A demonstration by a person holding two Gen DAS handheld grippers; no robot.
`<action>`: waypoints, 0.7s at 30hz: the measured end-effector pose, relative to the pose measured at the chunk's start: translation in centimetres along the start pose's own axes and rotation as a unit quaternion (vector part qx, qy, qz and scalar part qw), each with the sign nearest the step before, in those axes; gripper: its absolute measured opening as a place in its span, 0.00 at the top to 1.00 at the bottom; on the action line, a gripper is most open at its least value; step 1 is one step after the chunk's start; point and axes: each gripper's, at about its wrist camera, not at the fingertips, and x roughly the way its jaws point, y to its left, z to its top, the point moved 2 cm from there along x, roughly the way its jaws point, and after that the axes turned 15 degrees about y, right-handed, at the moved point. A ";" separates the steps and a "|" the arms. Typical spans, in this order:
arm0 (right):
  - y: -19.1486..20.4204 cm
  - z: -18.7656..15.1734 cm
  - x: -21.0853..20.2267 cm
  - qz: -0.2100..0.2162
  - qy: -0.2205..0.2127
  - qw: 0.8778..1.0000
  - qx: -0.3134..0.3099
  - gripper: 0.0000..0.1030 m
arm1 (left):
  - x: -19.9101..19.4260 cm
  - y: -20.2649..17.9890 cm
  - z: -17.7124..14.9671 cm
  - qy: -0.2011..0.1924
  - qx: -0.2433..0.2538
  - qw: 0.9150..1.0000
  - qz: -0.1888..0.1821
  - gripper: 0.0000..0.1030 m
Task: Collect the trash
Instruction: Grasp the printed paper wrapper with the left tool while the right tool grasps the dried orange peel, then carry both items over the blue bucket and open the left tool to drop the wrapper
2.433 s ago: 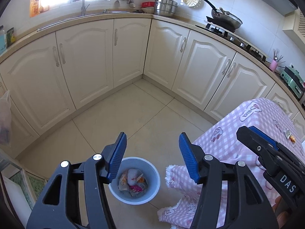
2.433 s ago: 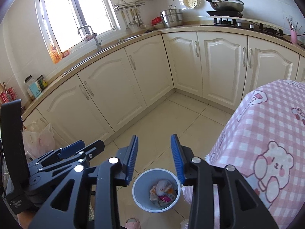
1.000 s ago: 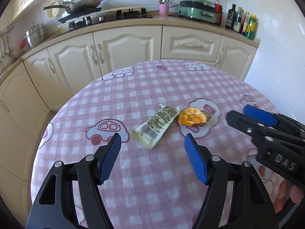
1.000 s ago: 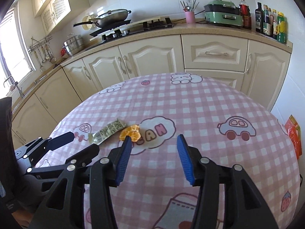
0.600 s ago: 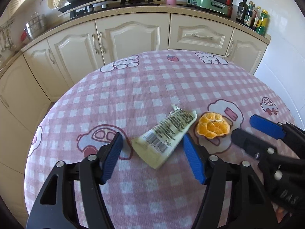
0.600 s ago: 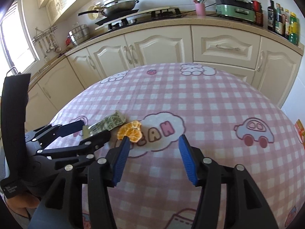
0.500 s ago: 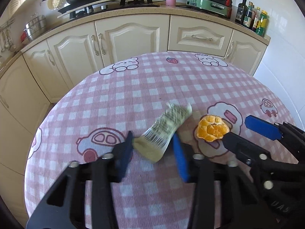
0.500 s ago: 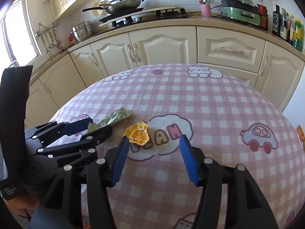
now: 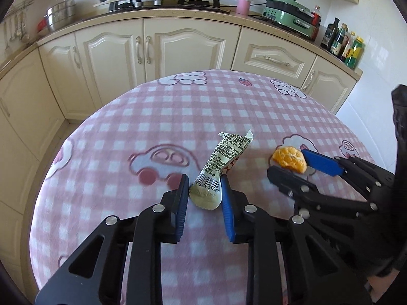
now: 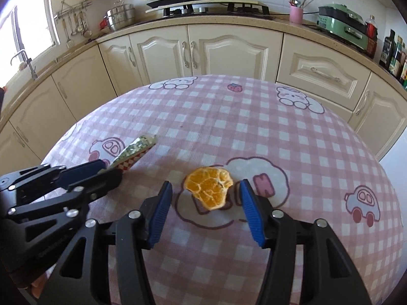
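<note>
The left gripper (image 9: 205,186) has just been closing and now pinches the near, barcode end of a crumpled snack wrapper (image 9: 221,164), both blue pads (image 9: 182,198) against its sides. From that grip the wrapper runs away from the gripper and slightly rightward, its long axis along the pointing line, its torn far tip curling up off the pink checked tablecloth (image 9: 178,106) that covers the round bench.

The right gripper (image 10: 206,198) has also been narrowing, yet its jaws stand half open with nothing held. A piece of orange peel (image 10: 209,186) lies between its pads (image 10: 162,208), inside face up, clear of both, flat on the cloth over a cloud print. It is roughly round, with no clear long axis.

The step in hand looks like a double pickup. Next, the right jaws likely need to lower to the cloth and close on the peel's edges without snagging fabric; then both gripper loads lift. No bin is in view from either gripper.
</note>
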 end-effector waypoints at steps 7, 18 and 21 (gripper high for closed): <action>0.6 -0.7 -0.9 0.020 -0.016 1.000 0.019 0.67 | -2.2 2.3 -2.6 -0.016 -0.022 1.000 -0.005 0.78; 10.3 -1.4 -4.8 0.122 -0.051 0.991 -0.017 0.67 | -8.1 9.5 -7.7 -0.064 -0.089 0.994 0.011 0.78; 14.1 -1.6 -5.6 0.148 -0.054 0.987 -0.038 0.67 | -9.7 12.4 -10.0 -0.075 -0.115 0.990 0.018 0.78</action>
